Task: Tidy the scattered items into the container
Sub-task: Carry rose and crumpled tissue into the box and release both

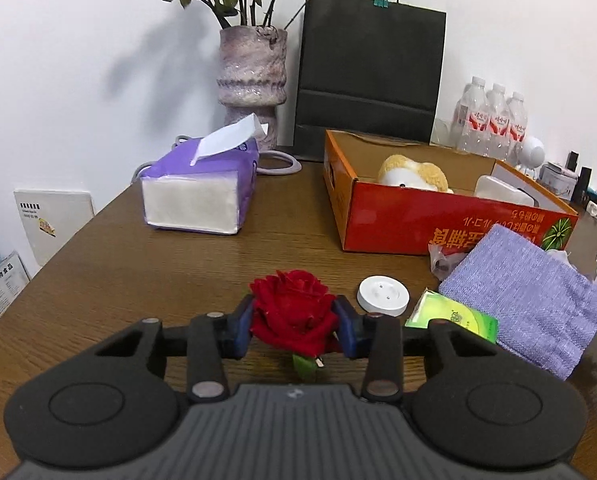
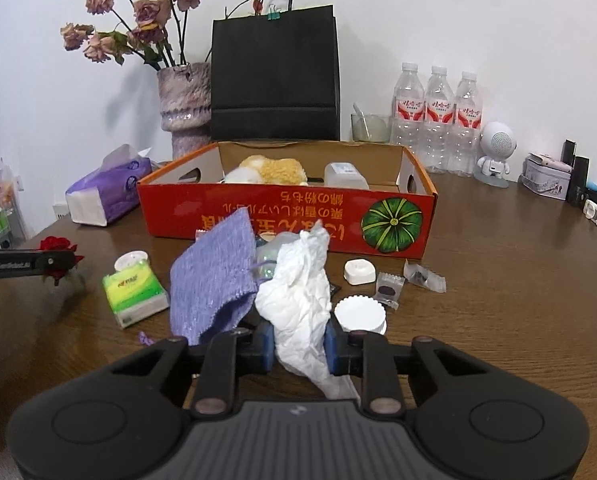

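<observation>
My left gripper (image 1: 294, 328) is shut on a red rose (image 1: 292, 308) and holds it just above the brown table; it also shows at the left in the right wrist view (image 2: 58, 264). My right gripper (image 2: 298, 344) is shut on a crumpled white tissue (image 2: 298, 284). The open red cardboard box (image 2: 286, 216) stands ahead, holding a plush toy (image 2: 270, 170) and a white container (image 2: 344, 174). Loose on the table lie a purple cloth (image 2: 214, 280), a green tissue pack (image 2: 134, 292), white lids (image 2: 358, 312) and wrapped candies (image 2: 388, 290).
A purple tissue pack (image 1: 200, 196) lies at the left. A vase of dried roses (image 1: 252, 80) and a black paper bag (image 1: 370, 76) stand against the wall behind the box. Water bottles (image 2: 438, 120), a white figurine (image 2: 496, 152) and small tins sit at the right.
</observation>
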`<state>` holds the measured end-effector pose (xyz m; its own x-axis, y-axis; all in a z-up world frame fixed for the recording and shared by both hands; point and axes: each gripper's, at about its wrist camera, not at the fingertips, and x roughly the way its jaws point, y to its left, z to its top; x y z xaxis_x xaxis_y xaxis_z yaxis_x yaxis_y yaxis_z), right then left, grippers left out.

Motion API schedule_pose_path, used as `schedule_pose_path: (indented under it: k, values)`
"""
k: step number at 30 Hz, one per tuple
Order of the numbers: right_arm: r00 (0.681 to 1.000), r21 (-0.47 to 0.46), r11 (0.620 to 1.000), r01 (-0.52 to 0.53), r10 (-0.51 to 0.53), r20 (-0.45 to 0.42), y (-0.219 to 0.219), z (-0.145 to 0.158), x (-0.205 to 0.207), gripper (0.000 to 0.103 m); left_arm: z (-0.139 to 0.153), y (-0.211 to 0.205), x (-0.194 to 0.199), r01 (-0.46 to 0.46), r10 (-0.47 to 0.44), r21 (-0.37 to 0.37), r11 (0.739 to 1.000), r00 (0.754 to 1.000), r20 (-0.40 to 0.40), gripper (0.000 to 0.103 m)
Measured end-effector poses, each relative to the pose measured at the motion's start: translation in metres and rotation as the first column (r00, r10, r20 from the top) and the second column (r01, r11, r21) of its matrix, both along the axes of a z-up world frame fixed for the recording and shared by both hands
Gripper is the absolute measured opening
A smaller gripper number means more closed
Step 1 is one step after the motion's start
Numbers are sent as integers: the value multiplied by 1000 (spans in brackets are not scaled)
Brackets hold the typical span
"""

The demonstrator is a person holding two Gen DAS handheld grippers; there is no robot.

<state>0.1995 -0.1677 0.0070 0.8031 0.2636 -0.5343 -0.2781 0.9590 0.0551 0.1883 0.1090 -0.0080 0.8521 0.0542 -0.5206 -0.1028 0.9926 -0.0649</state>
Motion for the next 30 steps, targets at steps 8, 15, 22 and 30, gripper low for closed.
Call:
schedule_pose_path:
  k: [8,15,22,30]
  values:
    - [999,19,1000,10,-11,36,-7,10,-4,23,14,-12,-10,32,-31,-5,999,999,37,42]
    - [996,47,999,16,-20,81,-16,26,-1,23,34,-36,-6,88,-86,-20,996,993,79,42]
    - [990,70,998,-1,-9,139,-16,52,23,23,59,-66,18,145,-138,-42,989,981,138,42]
    - [986,102,994,-48,30,164,-1,72,73,23,79,-83,69,145,-127,-88,986,974,186,42]
